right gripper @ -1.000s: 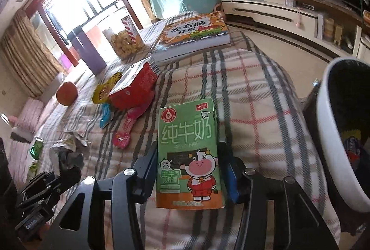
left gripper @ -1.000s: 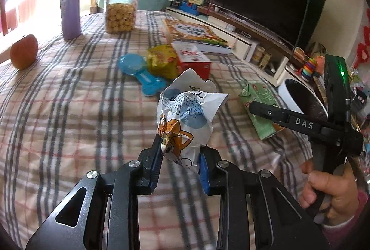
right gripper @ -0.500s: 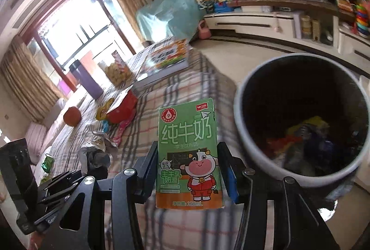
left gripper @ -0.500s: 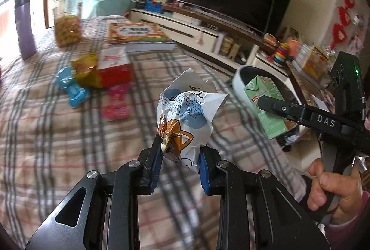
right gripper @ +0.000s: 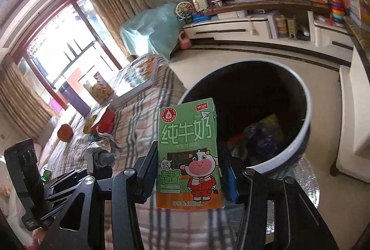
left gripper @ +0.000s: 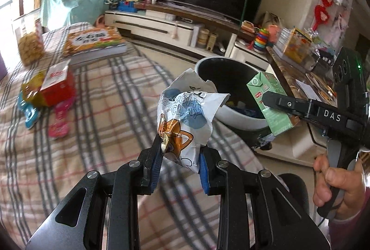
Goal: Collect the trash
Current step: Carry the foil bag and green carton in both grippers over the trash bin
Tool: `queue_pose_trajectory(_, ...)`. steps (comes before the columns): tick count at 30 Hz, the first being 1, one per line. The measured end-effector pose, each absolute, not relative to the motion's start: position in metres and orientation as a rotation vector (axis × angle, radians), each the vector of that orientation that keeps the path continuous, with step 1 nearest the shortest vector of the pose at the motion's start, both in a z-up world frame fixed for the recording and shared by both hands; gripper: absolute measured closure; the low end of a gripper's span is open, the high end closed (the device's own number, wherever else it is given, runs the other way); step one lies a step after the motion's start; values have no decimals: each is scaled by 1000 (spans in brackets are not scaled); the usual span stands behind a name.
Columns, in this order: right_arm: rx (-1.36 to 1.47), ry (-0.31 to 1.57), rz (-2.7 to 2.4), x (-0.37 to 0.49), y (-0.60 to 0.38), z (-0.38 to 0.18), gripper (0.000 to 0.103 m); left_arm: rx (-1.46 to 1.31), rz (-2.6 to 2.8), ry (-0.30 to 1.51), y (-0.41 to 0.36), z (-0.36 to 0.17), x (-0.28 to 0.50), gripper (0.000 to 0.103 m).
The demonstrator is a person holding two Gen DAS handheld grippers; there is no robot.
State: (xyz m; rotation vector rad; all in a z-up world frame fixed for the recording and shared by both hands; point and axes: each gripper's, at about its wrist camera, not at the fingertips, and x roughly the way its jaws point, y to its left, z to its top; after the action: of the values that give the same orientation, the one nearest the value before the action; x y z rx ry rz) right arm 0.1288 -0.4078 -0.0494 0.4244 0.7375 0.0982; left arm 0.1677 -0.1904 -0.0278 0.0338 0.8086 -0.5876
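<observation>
My left gripper (left gripper: 180,155) is shut on a crumpled white wrapper (left gripper: 187,115) with blue and orange print, held above the plaid table's edge. My right gripper (right gripper: 188,162) is shut on an upright green milk carton (right gripper: 188,152), held just in front of the round white trash bin (right gripper: 298,141) on the floor. In the left wrist view the carton (left gripper: 270,104) and the right gripper (left gripper: 277,101) hang beside the bin (left gripper: 231,118), held by a hand (left gripper: 335,185). The bin holds several pieces of trash. In the right wrist view the wrapper (right gripper: 104,145) shows at lower left.
On the plaid tablecloth (left gripper: 92,111) lie a red box (left gripper: 57,85), a yellow packet (left gripper: 32,90), blue and pink toys, a thick book (left gripper: 92,44) and a jar of snacks (left gripper: 30,41). An apple (right gripper: 65,132) sits farther back. A TV cabinet (left gripper: 185,27) stands behind the bin.
Both grippers swung right from over the table toward the bin, each keeping its item. The bin has come much nearer in both views; the table's objects slid left.
</observation>
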Motion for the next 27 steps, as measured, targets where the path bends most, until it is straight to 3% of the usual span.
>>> queue_pose_trajectory(27,464,702,26,148,-459,-51,53,177,-667,782,-280,-17,196,77)
